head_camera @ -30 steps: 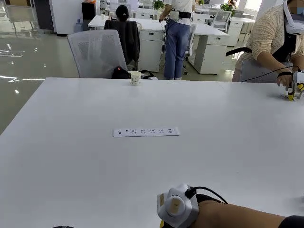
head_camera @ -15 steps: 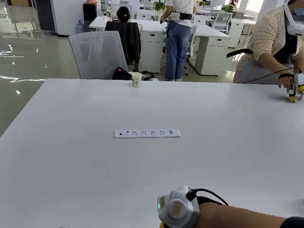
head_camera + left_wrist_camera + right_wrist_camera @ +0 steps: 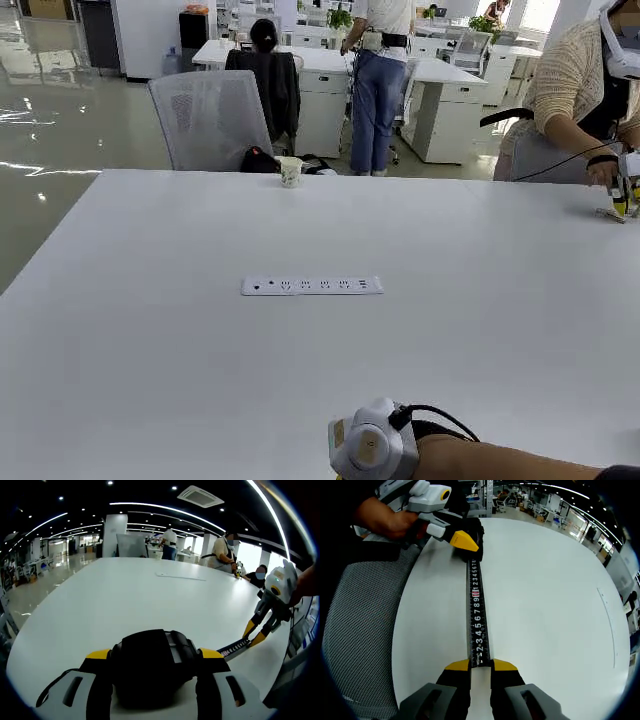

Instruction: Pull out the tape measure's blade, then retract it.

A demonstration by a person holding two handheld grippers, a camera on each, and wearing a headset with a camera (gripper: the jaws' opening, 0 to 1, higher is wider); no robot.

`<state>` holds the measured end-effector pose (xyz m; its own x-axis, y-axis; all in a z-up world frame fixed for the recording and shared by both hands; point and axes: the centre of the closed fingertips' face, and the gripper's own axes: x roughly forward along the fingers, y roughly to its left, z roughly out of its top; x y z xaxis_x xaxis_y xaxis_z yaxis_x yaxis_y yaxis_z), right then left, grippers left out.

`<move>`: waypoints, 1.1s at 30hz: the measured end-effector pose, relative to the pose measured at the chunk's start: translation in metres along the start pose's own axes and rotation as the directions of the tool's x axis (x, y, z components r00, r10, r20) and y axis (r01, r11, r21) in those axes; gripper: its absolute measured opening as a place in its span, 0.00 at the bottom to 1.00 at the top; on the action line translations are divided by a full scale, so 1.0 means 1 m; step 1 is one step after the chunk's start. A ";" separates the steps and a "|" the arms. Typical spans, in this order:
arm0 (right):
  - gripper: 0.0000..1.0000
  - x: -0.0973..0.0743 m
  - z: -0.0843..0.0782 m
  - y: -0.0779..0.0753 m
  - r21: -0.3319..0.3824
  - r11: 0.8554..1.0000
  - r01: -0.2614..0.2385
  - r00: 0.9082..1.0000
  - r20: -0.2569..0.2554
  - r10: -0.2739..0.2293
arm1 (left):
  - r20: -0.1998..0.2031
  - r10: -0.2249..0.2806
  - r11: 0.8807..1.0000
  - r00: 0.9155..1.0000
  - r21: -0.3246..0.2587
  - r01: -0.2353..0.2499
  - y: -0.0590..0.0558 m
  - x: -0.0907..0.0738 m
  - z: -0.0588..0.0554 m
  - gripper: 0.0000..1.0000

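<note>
Right gripper view: the blade [image 3: 476, 610] is seen drawn out along the table [image 3: 545, 580] near its edge, with its tip pinched in the clenched jaws of the right gripper [image 3: 481, 666]. The tape measure's case [image 3: 150, 667] is clamped by the left gripper [image 3: 155, 654]. The pull-out step is judged to be in hand. Next, the tip would need to be guided back toward the case.

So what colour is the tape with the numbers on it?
The blade is black with white numbers and one red mark, clearest in the right gripper view.
</note>
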<state>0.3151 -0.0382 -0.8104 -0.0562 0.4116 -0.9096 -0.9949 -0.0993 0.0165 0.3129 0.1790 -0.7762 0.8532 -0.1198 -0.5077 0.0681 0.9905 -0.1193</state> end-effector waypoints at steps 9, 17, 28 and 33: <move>0.11 0.002 0.004 0.000 0.015 1.000 0.001 1.000 0.009 -0.001 | -0.002 -0.003 1.000 1.000 -0.003 0.003 0.000 -0.001 -0.001 0.62; 0.11 0.003 0.006 0.001 0.021 1.000 0.004 1.000 0.009 -0.004 | -0.005 -0.004 1.000 1.000 0.003 0.004 0.000 -0.001 -0.001 0.62; 0.11 0.004 0.010 0.000 0.016 1.000 0.004 1.000 0.010 -0.004 | -0.015 -0.015 1.000 1.000 0.009 0.015 0.001 -0.001 -0.001 0.62; 0.11 0.005 0.012 0.001 0.022 1.000 0.001 1.000 0.010 -0.001 | -0.016 -0.016 1.000 1.000 0.012 0.016 0.000 -0.001 -0.001 0.62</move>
<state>0.3131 -0.0252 -0.8101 -0.0556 0.4209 -0.9054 -0.9966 -0.0792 0.0243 0.3117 0.1793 -0.7764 0.8436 -0.1364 -0.5193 0.0878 0.9892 -0.1173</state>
